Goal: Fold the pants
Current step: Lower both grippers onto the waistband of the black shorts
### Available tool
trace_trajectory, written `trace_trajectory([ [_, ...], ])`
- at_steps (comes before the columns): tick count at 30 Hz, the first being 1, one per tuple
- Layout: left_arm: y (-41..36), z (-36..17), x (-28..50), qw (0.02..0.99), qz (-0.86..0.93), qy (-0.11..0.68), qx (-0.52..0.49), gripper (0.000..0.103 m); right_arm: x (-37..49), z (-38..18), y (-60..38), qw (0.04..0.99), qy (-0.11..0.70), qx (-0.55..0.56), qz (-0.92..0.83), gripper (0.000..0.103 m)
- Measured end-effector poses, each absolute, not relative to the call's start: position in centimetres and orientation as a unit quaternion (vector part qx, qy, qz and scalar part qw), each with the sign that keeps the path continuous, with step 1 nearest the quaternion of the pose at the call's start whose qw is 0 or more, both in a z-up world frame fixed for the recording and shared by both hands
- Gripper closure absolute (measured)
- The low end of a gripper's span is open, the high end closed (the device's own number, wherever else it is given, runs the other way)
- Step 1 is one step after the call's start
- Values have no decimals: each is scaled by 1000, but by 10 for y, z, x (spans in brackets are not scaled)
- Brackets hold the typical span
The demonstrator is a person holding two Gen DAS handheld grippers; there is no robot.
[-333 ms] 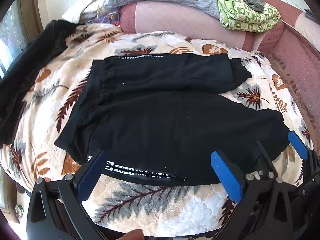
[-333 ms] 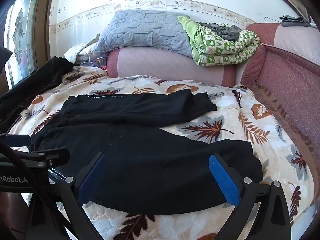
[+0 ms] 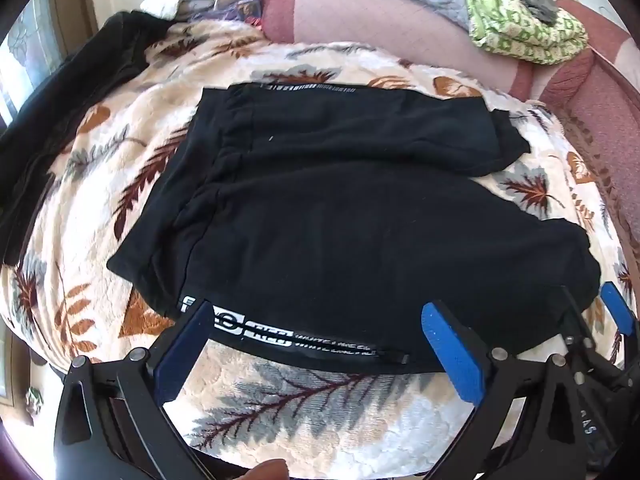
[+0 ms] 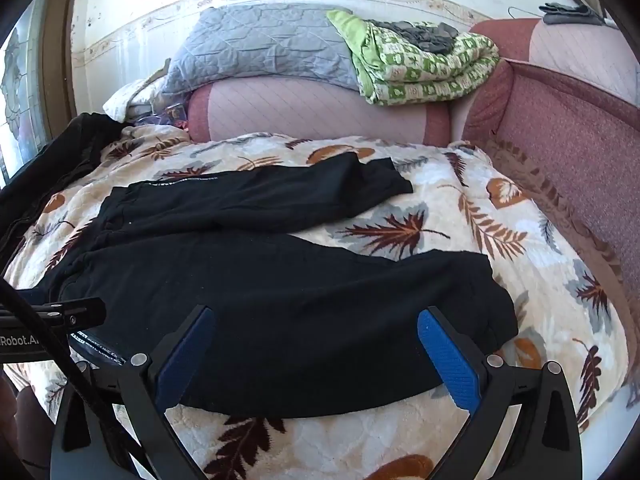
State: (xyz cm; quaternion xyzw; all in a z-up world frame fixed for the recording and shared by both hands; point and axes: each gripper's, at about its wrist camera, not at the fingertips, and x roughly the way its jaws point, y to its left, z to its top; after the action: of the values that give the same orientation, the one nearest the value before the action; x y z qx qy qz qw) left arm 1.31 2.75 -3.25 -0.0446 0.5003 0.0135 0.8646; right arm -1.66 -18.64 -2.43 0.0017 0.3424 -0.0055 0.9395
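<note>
Black pants (image 3: 340,220) lie spread on a leaf-patterned blanket (image 3: 320,412), waistband to the left, both legs running right with a gap between the hems. White lettering runs along the near leg's edge. My left gripper (image 3: 316,336) is open, its blue pads straddling the near edge by the lettering, just above the cloth. My right gripper (image 4: 316,344) is open over the near leg's lower part (image 4: 320,320), holding nothing. The pants also fill the middle of the right wrist view. The right gripper's fingers (image 3: 618,314) show at the right edge of the left wrist view.
A pink sofa back (image 4: 312,112) carries a grey quilt (image 4: 264,48) and a green patterned blanket (image 4: 424,64). A pink armrest (image 4: 572,128) bounds the right side. Another dark garment (image 3: 72,92) lies at the far left by the window.
Both grippers have edged slightly forward and down toward the near edge of the pants. The pants have not moved.
</note>
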Motion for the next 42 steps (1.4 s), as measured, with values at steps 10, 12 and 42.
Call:
trace_trajectory([
  [10,37,-46,18,859,18,509,-48,0,-12,-32,-187,933,359,-16,-20,0],
  [12,36,-50,19,857,18,513,-46,0,-10,-34,-188,931,363,-16,-21,0],
  [42,27,-80,19,864,28,503,-2,0,11,-87,-211,898,438,37,-20,0],
])
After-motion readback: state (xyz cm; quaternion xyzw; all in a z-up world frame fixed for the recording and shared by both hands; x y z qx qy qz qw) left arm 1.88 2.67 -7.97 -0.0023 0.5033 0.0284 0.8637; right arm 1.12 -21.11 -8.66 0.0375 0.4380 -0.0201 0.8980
